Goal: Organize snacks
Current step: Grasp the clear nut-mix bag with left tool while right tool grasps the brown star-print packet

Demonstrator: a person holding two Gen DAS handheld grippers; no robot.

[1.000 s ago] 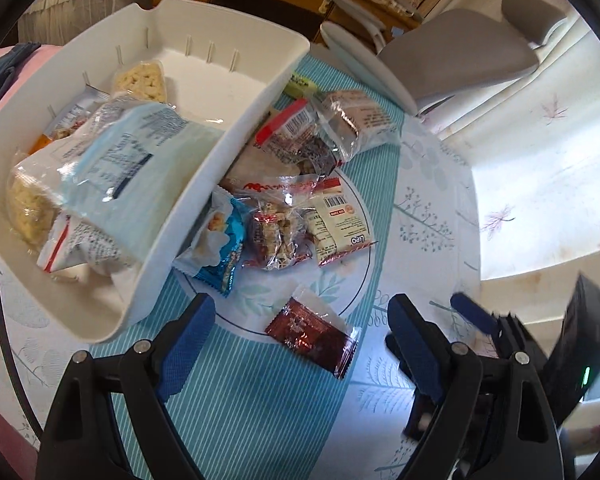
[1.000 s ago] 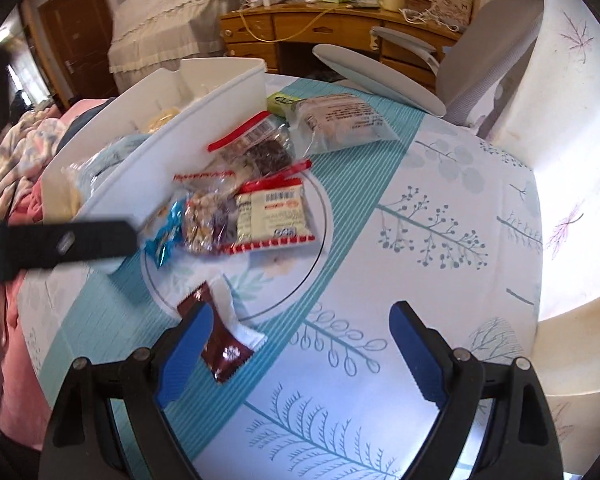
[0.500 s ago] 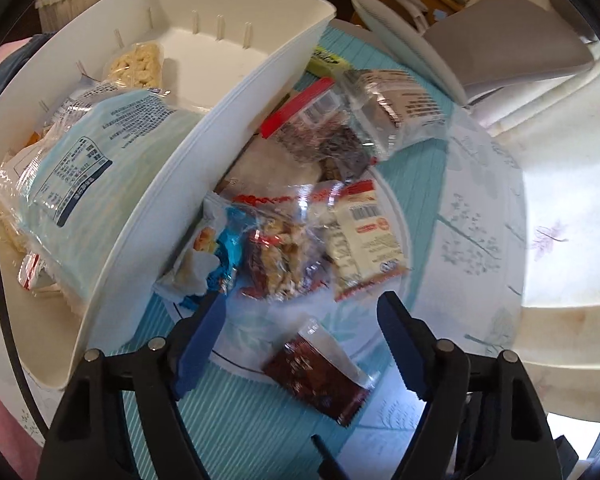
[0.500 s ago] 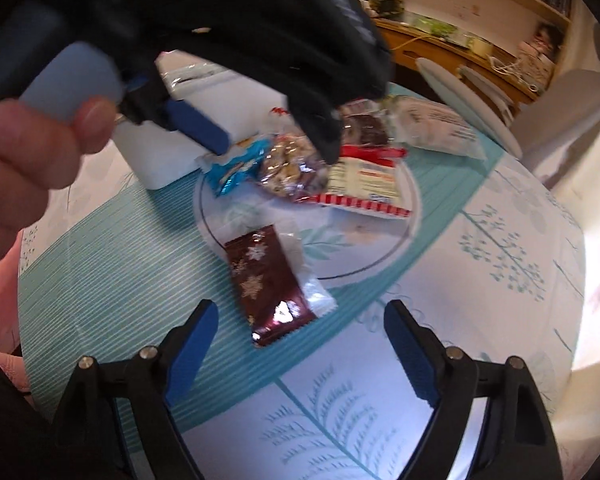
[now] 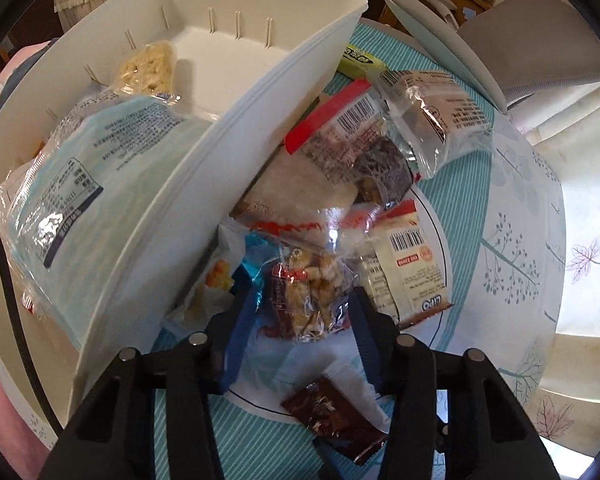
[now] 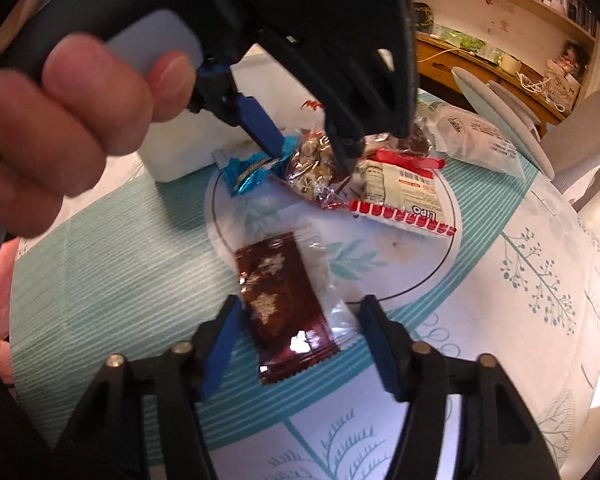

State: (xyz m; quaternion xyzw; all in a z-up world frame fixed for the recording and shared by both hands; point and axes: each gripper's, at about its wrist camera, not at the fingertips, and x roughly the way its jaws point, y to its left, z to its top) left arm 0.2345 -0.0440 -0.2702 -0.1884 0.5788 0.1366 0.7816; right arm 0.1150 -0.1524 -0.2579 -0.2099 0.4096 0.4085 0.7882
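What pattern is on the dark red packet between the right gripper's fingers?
Pale snowflake shapes on the dark red packet; right wrist view.

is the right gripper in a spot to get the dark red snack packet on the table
Probably yes: the right gripper straddles the dark red snack packet, jaws closing with nothing over it. The left gripper works farther back on the clear nut packet.

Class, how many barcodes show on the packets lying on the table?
2: one on the red-topped packet, farther back; one on the nearer biscuit packet. Others may be hidden.
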